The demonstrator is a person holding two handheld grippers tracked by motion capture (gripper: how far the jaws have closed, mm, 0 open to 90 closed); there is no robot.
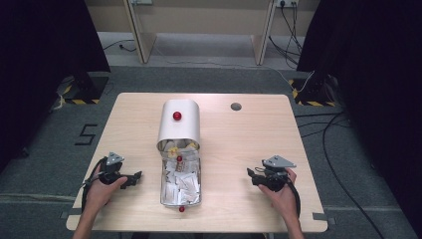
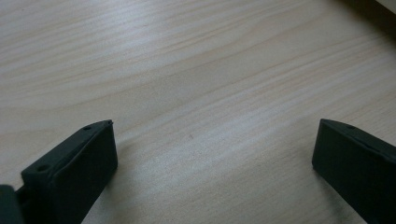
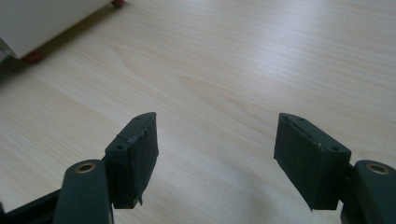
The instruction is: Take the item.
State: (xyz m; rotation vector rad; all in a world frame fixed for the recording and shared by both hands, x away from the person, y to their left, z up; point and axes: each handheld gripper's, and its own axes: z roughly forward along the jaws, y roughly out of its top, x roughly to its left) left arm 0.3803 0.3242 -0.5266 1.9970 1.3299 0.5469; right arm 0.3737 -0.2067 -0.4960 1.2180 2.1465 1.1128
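Observation:
A metal tin [image 1: 162, 188] lies open in the middle of the wooden table [image 1: 239, 149], holding several white paper packets. Its rounded lid [image 1: 179, 124], with a red knob, stands tipped up behind it. A small red knob [image 1: 181, 209] shows at the tin's near end. My left gripper [image 1: 137, 177] rests on the table left of the tin, open with nothing between its fingers [image 2: 74, 168]. My right gripper [image 1: 250, 174] sits right of the tin, also open and empty, its fingers [image 3: 135, 154] over bare wood. The tin's white side [image 3: 42, 18] and a red foot [image 3: 32, 56] show in the right gripper view.
A round grey grommet [image 1: 236, 106] is set in the table's far right part. Wooden furniture legs and cables stand on the grey floor beyond the table. Dark curtains flank both sides.

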